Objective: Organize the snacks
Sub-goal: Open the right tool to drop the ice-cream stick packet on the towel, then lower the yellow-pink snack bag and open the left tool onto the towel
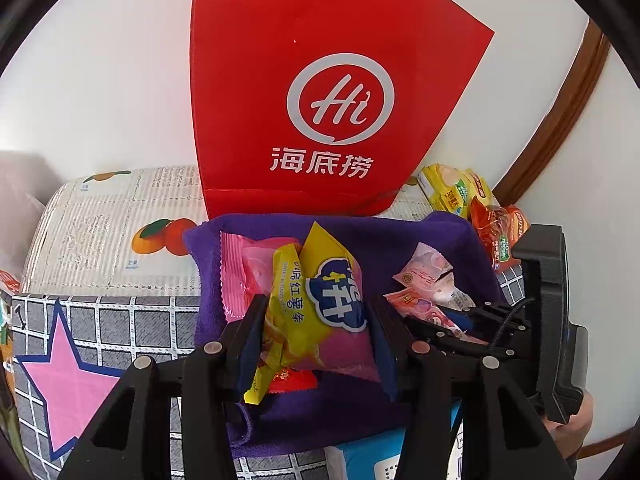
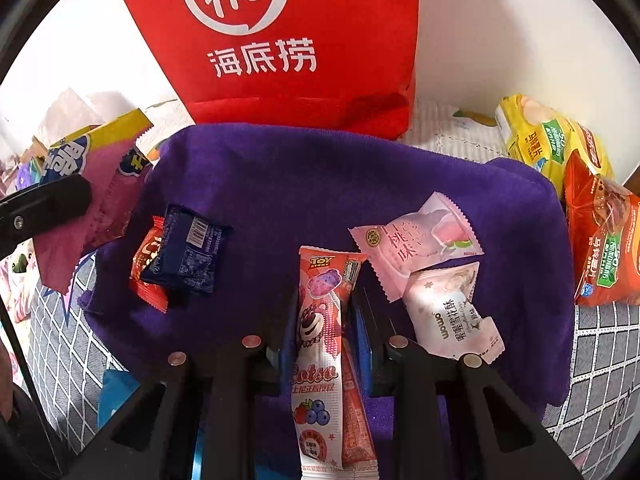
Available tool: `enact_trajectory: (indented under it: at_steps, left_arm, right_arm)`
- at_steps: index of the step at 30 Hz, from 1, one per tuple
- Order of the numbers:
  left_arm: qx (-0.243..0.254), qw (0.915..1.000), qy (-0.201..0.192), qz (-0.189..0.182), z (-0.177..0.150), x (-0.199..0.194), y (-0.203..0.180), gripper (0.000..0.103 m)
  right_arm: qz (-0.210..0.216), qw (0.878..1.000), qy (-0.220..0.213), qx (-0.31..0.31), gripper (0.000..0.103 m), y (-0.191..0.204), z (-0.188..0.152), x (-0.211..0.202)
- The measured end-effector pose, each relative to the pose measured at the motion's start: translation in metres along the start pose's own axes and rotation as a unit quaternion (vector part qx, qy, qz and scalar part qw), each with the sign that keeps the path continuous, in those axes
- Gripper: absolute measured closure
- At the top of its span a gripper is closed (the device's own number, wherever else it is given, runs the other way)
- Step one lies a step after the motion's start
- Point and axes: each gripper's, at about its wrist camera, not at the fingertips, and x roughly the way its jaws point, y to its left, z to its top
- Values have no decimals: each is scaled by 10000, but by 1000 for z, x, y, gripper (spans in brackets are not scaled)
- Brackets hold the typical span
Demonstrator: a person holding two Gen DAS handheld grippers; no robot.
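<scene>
The left gripper (image 1: 316,320) is clamped on a yellow and pink snack bag (image 1: 320,304), its blue pads pressing both sides of the packet. In the right wrist view that bag (image 2: 96,184) hangs at 9 o'clock, above the left edge of the purple towel (image 2: 280,184), with the left gripper's black finger across it.

The right gripper (image 2: 324,320) is closed on a pink Lotso stick pack (image 2: 320,328) with a bear face printed on it. The pack runs lengthwise between the fingers, its top end pointing to 12 o'clock over the towel.

The towel lies on a grey checked cloth (image 2: 600,360). At 10 o'clock from the stick pack, a dark blue wrapper (image 2: 188,252) lies partly over a red wrapper (image 2: 146,264). At 2 o'clock from it, a pale pink peach packet (image 2: 416,244) overlaps a white and pink packet (image 2: 452,316) just below.

A red paper bag (image 2: 280,40) with a white "Hi" logo stands upright at 12 o'clock, touching the towel's far edge. At 3 o'clock, off the towel, a yellow chip bag (image 2: 548,140) lies behind an orange chip bag (image 2: 604,240).

In the left wrist view, a pink star (image 1: 64,372) is printed on the cloth at 8 o'clock.
</scene>
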Motion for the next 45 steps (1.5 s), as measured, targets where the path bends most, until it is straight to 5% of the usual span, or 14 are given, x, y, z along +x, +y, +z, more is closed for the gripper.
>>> enact_trajectory:
  at_steps: [16,18,21,26,35,45]
  left_arm:
    - [54,10000,19,-70,0,-1,-1,57]
    - [52,10000,32,-76,0,-1,-1,57]
    - [43,9999,44,-99,0,0,-1,57]
    - [27,9999,71,-115,1,1,0,57]
    - [157,9990,291,-291,-5,8,-12,57]
    - [309,9964,687,-401,-14,24,-25,57]
  right_arm:
    - [-274,9995,28,-142,76,3,-1,10]
    - [-281,9995,31,-127,74,3,0,10]
    - [-315,9994,78,-134,55,2,1,10]
    - [-324,9993,46,-162,55,5,3,-3]
    - [-251,9960,-855,-31,46,-1,3,-77]
    - [-409,9924,-1148,171,46,-17,4,-105]
